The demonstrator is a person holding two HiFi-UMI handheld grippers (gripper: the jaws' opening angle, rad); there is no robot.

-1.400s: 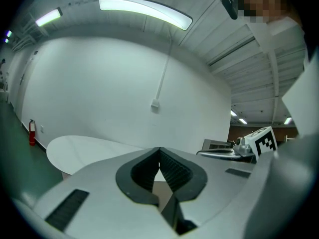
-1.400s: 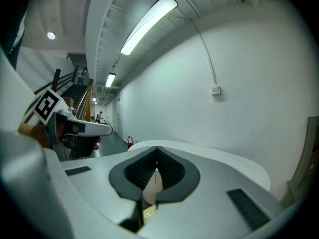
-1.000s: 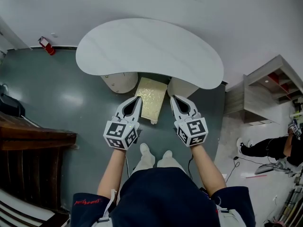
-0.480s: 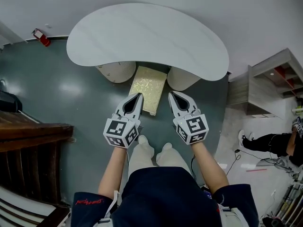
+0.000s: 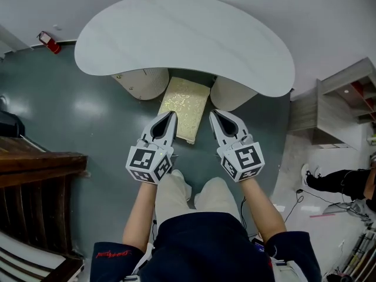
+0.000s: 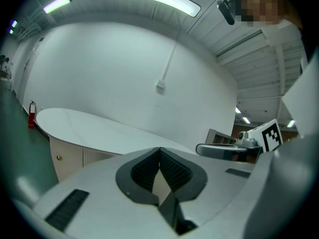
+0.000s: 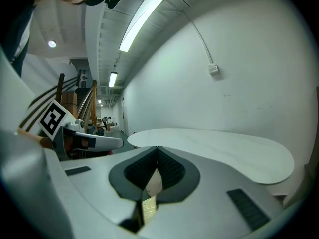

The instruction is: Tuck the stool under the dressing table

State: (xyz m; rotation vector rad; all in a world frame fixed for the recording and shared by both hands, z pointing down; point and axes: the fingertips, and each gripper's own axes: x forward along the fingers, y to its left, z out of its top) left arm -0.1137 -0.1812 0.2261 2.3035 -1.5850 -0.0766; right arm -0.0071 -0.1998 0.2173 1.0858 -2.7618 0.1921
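The stool (image 5: 184, 107), with a pale gold glittery seat, stands on the grey floor, its far end under the white kidney-shaped dressing table (image 5: 182, 40). My left gripper (image 5: 171, 115) hangs above the stool's near left corner, jaws shut and empty. My right gripper (image 5: 214, 114) hovers just off the stool's near right corner, also shut with nothing held. In the left gripper view the left gripper (image 6: 159, 150) points at the table top (image 6: 99, 131). In the right gripper view the right gripper (image 7: 157, 149) points at the table top (image 7: 219, 146), with a sliver of the gold stool (image 7: 147, 209) visible below.
Two rounded cream pedestals (image 5: 140, 83) (image 5: 234, 93) flank the stool under the table. A dark wooden piece of furniture (image 5: 35, 187) stands at the left, a shelf unit (image 5: 338, 101) at the right. A red fire extinguisher (image 5: 48, 41) leans by the wall. The person's feet (image 5: 194, 187) are just behind the stool.
Both grippers have sunk lower, staying shut on either side of the stool's near end. The head view has shifted, so the table looks larger and higher in the frame.
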